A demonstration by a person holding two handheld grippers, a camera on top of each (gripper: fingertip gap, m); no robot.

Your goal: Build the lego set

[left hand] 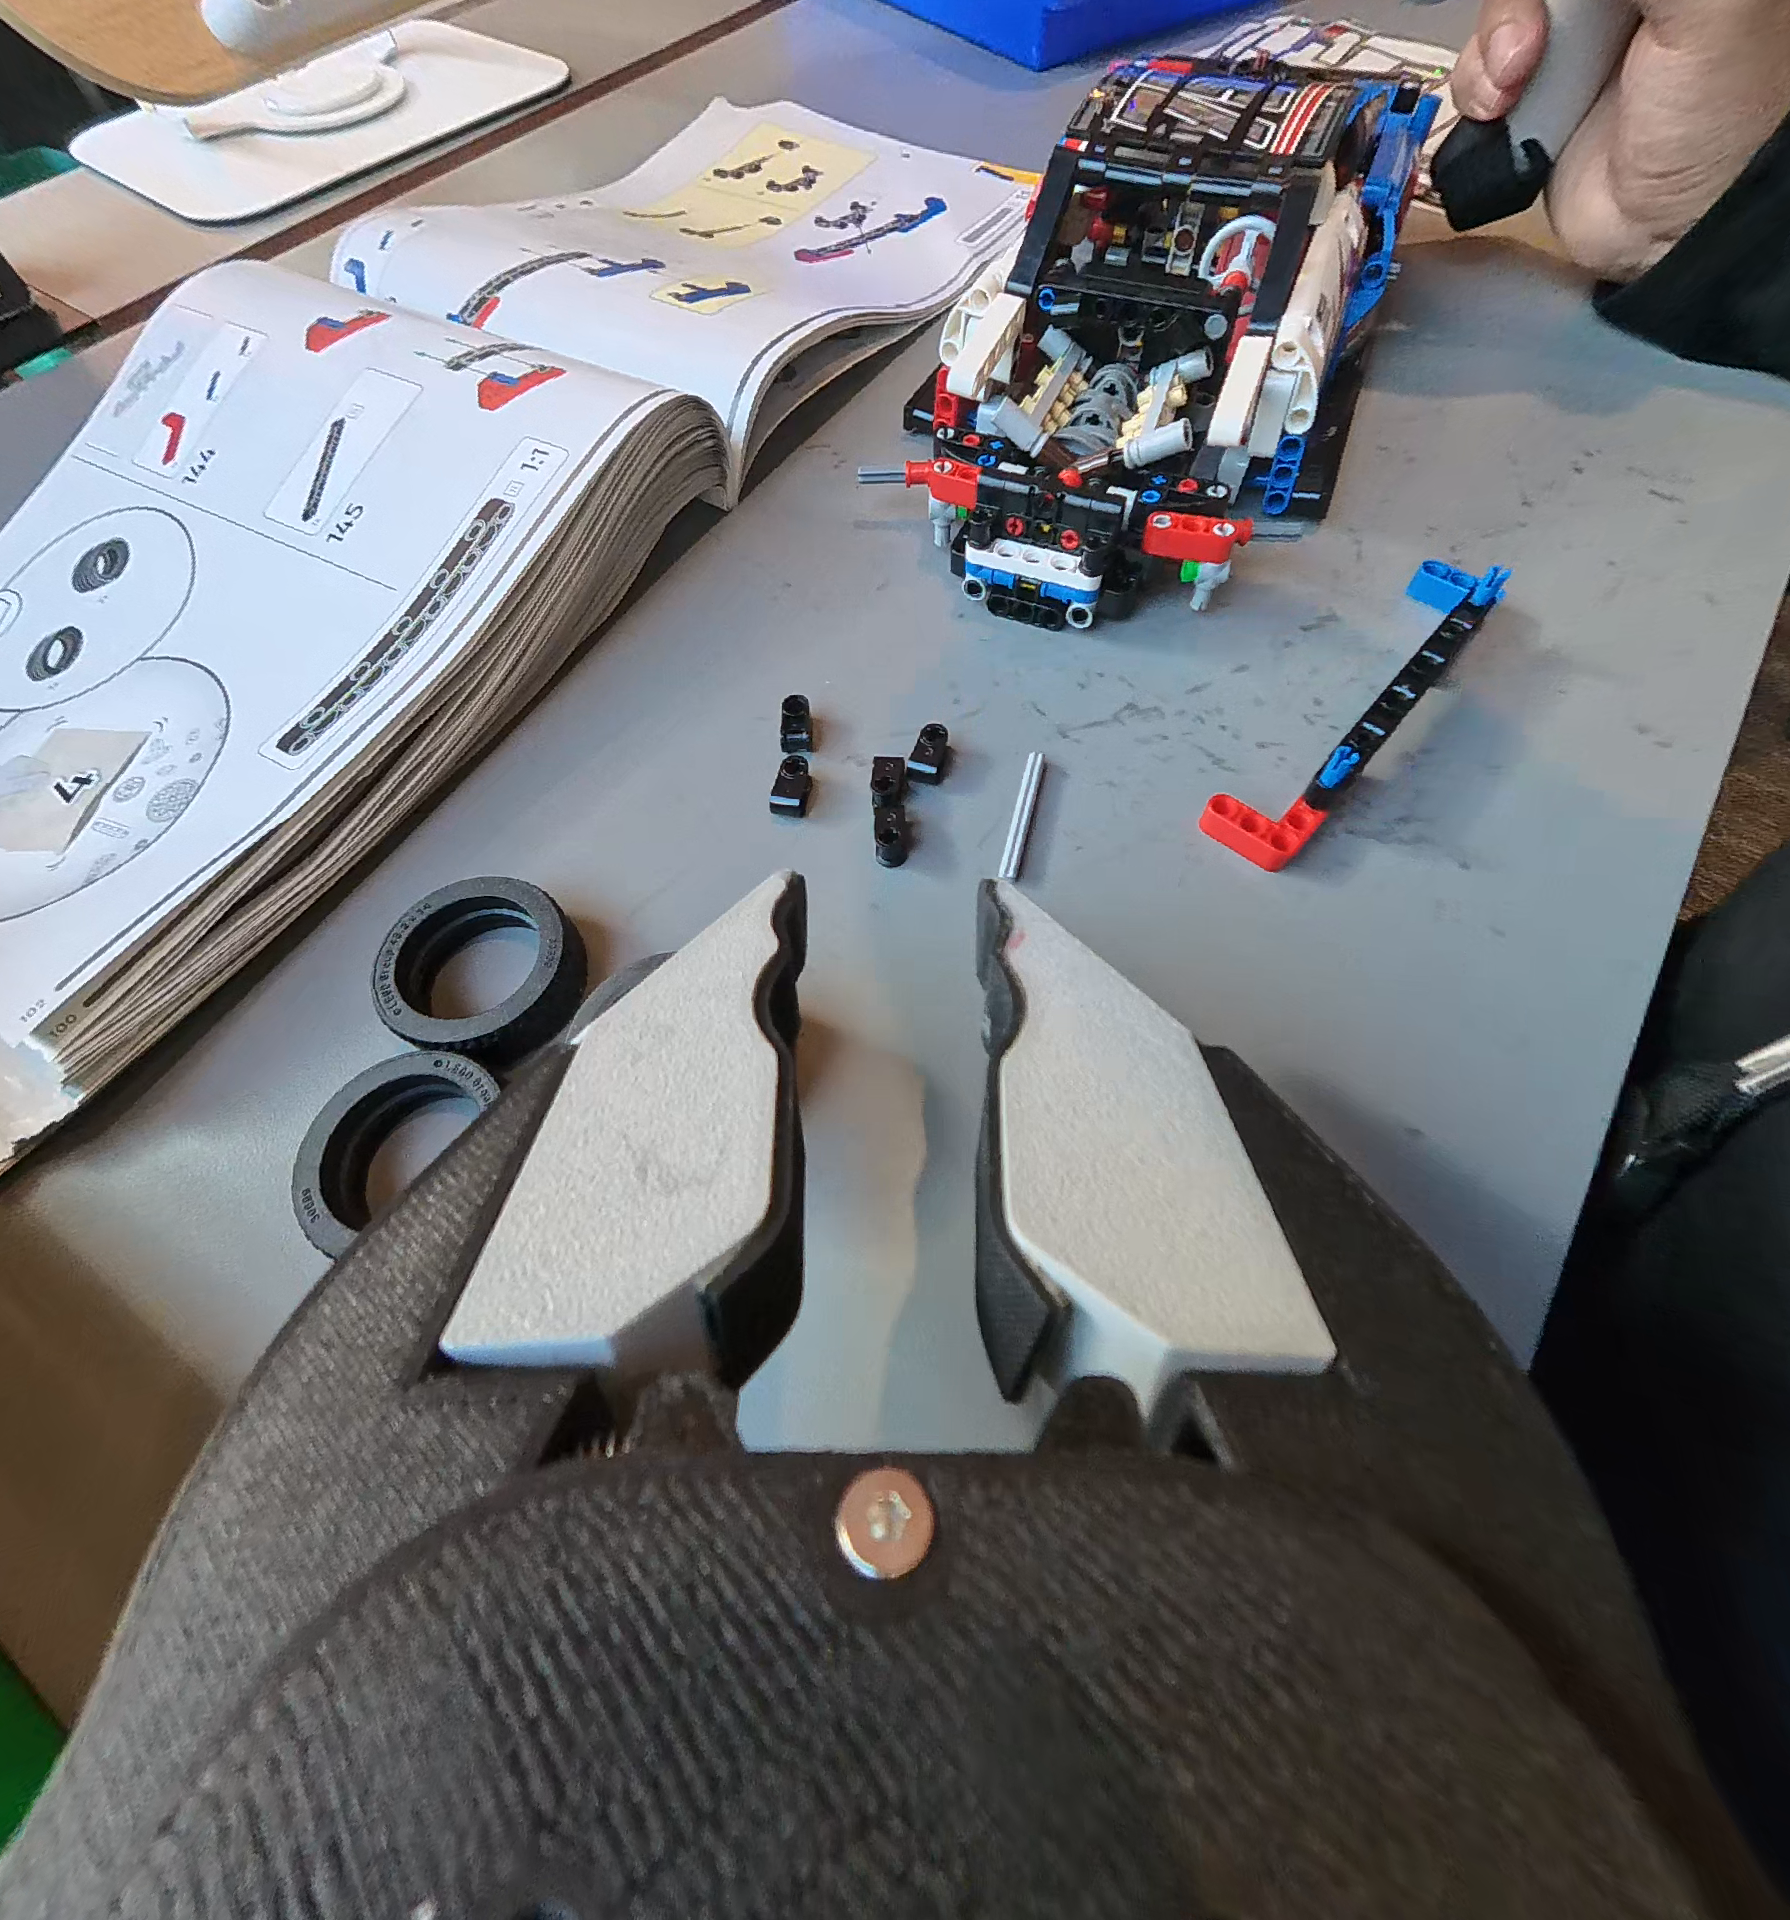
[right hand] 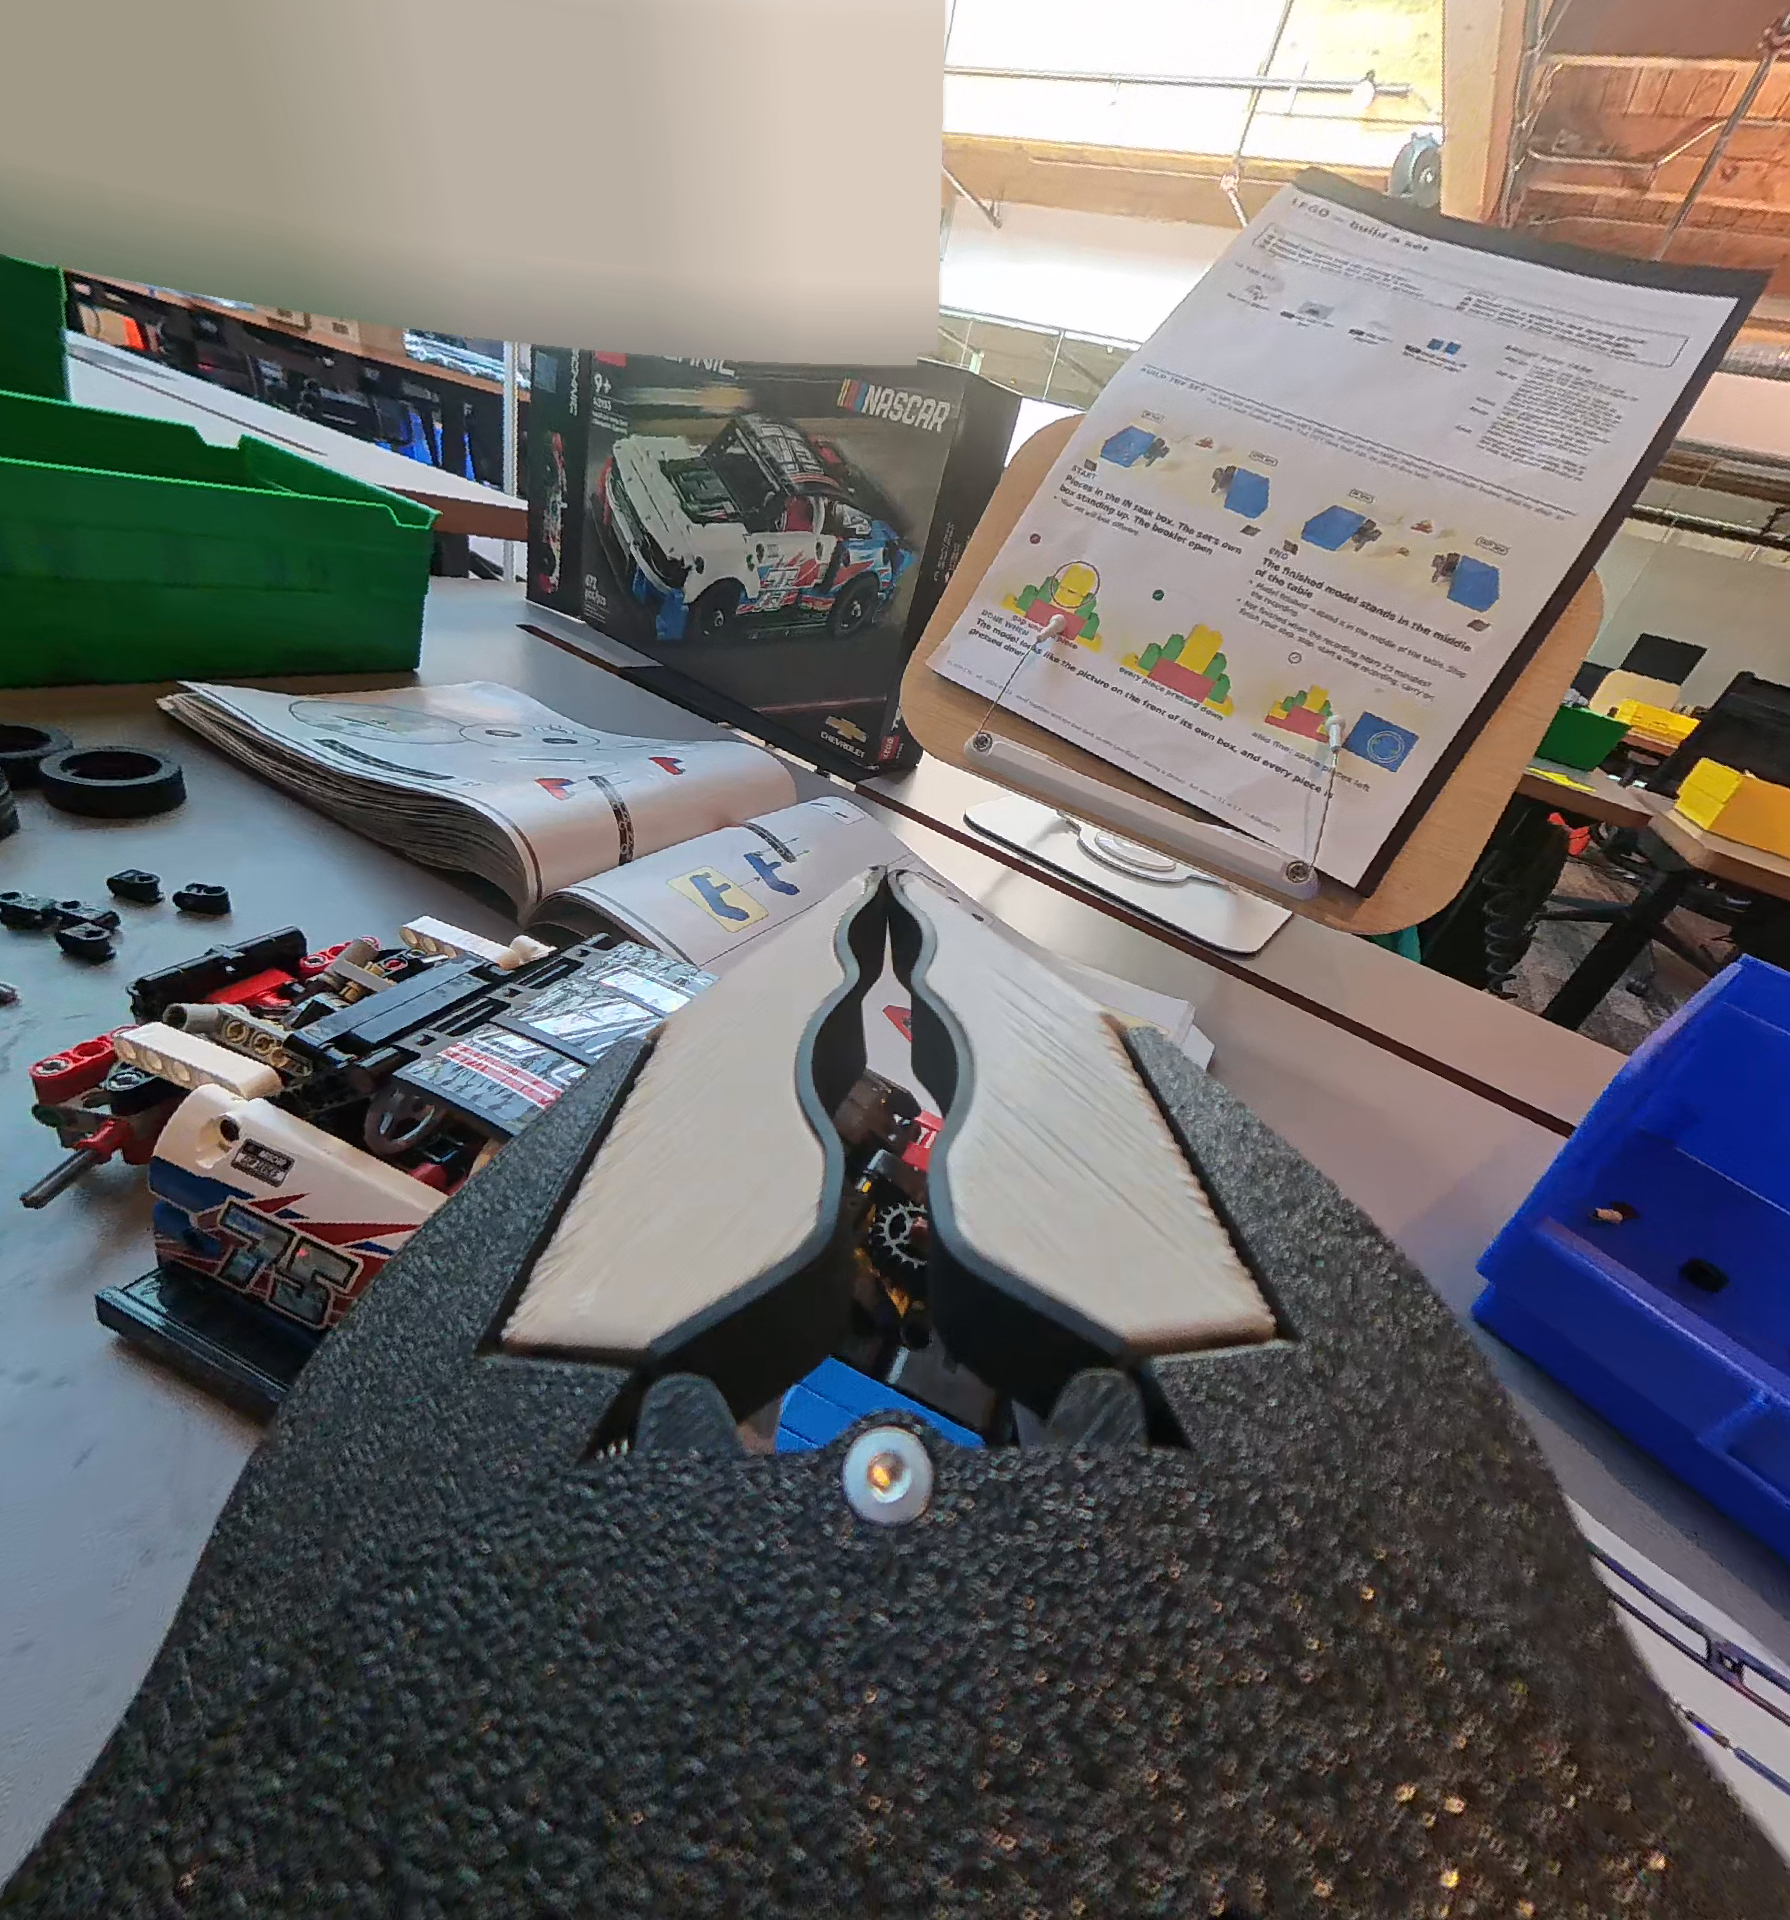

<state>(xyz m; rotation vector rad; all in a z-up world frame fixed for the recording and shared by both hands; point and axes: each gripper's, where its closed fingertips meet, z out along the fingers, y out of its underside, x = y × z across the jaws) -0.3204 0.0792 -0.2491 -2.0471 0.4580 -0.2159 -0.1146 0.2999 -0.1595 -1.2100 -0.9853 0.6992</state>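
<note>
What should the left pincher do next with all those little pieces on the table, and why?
Probably ease the left gripper forward and down onto the thin grey axle. Its jaws stand open and empty, and the axle lies loose on the table just ahead of the right fingertip, nearer than the small black connectors. The right gripper is shut above the car model, so it seems busy.

I am seeing the half-built race car model (left hand: 1171, 343) sitting upright toward the tabletop's far right edge, its open engine bay exposed. Five small black connectors (left hand: 860, 774) are lying loose mid-table, a grey axle (left hand: 1023, 816) just beside them. A black beam with red and blue ends (left hand: 1358, 722) is resting near the right edge. Two black tyres (left hand: 434, 1039) are lying near the left.
</note>
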